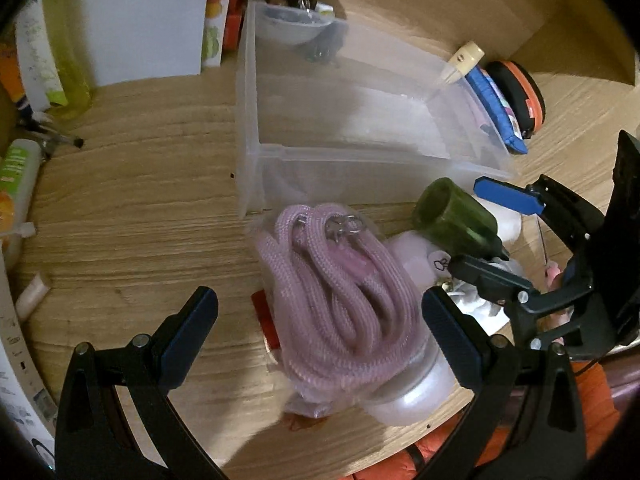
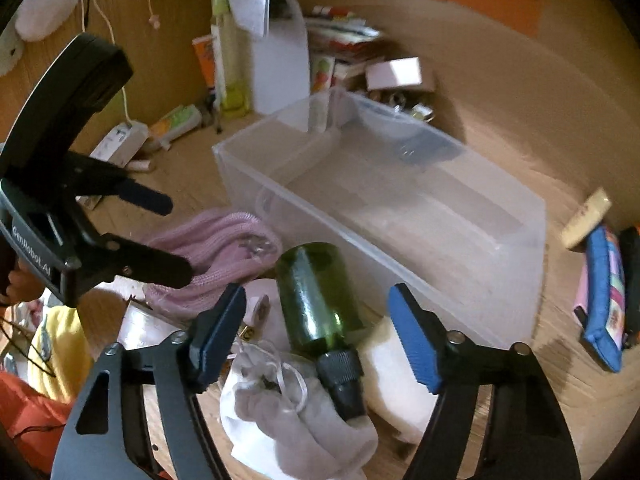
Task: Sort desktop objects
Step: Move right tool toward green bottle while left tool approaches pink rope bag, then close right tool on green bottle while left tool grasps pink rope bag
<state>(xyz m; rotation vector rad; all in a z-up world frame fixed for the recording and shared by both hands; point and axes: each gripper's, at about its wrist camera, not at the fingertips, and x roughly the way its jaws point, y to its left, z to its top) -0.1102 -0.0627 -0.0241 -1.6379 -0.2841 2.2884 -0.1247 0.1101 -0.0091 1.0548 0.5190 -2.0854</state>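
Bottle (image 2: 320, 304) lies between right gripper's (image 2: 320, 332) open jaws, untouched.

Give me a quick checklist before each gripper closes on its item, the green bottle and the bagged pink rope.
1. Right gripper jaws straddle the dark green glass bottle: ok.
2. Pads clear of the bottle: ok, not yet pressing.
3. Left gripper jaws straddle the pink braided rope in a clear plastic bag: ok.
4. Clear plastic storage bin has room: ok.
5. White drawstring pouch under the bottle's neck free of the jaws: cannot tell.
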